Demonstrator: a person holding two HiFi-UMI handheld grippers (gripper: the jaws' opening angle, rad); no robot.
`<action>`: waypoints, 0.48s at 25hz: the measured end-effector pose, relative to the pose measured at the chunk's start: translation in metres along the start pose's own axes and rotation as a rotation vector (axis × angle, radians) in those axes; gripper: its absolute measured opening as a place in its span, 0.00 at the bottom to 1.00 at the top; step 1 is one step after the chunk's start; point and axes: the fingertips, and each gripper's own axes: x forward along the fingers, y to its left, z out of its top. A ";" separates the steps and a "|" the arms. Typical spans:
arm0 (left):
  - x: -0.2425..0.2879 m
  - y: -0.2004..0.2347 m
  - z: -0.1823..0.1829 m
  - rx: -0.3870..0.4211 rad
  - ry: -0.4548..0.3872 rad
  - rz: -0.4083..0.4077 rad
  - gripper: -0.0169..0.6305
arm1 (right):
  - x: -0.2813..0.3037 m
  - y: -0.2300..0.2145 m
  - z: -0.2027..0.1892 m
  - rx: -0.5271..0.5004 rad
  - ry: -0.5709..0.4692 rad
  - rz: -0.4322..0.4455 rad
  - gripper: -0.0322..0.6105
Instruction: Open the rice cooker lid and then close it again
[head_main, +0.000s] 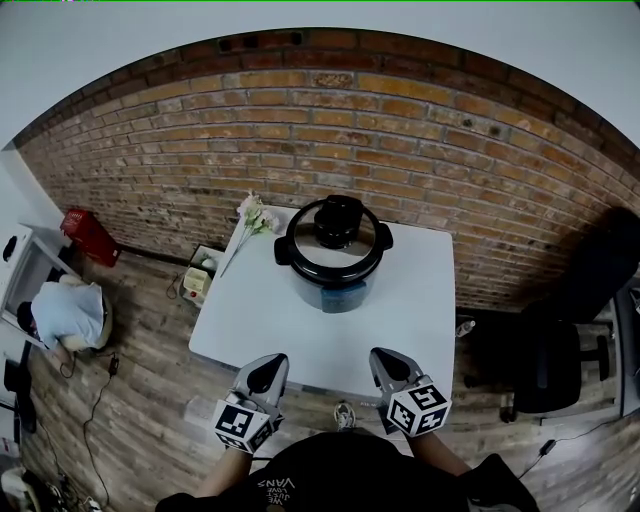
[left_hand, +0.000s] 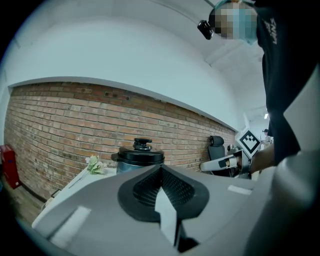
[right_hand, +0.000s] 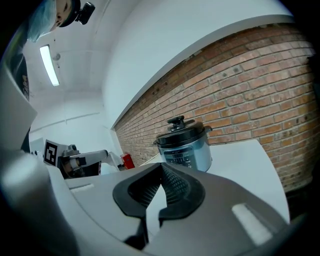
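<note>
The red brick wall (head_main: 300, 150) runs behind the rice cooker. The white square-topped desk (head_main: 250, 330) carries the cooker towards its far edge, close to that wall.

The round rice cooker with a polished metal body (head_main: 335, 290) stands upright, with a black lug sticking out at each side. It looks heavy enough to stay put under a light pull, though the smooth desk may let it slide if you drag sideways.

Its black, shallow-domed lid (head_main: 300, 250) sits flat and square on the cooker, closed. That would fit a lid waiting to be lifted just as well as one already set back down; one look cannot settle which.

Your left tongs (head_main: 269, 362) and right tongs (head_main: 384, 356) hover over the near edge of the desk, well short of the cooker. Both are pressed together with nothing between them.

The pale bunch of flowers (head_main: 252, 215) lies to the left of the cooker, clear of the lid.

The black round knob (head_main: 338, 220) at the lid's centre is the place to take hold. It looks like stiff, glossy plastic and probably slippery, so grip it squarely across its width. The lid should come up rigid, in one piece.
</note>
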 end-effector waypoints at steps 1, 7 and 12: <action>-0.001 0.000 0.000 -0.004 0.003 0.003 0.03 | 0.000 -0.001 0.001 -0.001 -0.001 -0.005 0.06; -0.002 0.001 0.001 -0.003 0.005 0.015 0.03 | 0.001 -0.003 0.006 -0.012 -0.012 -0.012 0.06; -0.002 -0.001 -0.001 0.001 -0.008 0.016 0.03 | 0.003 -0.002 0.008 -0.024 -0.019 -0.007 0.06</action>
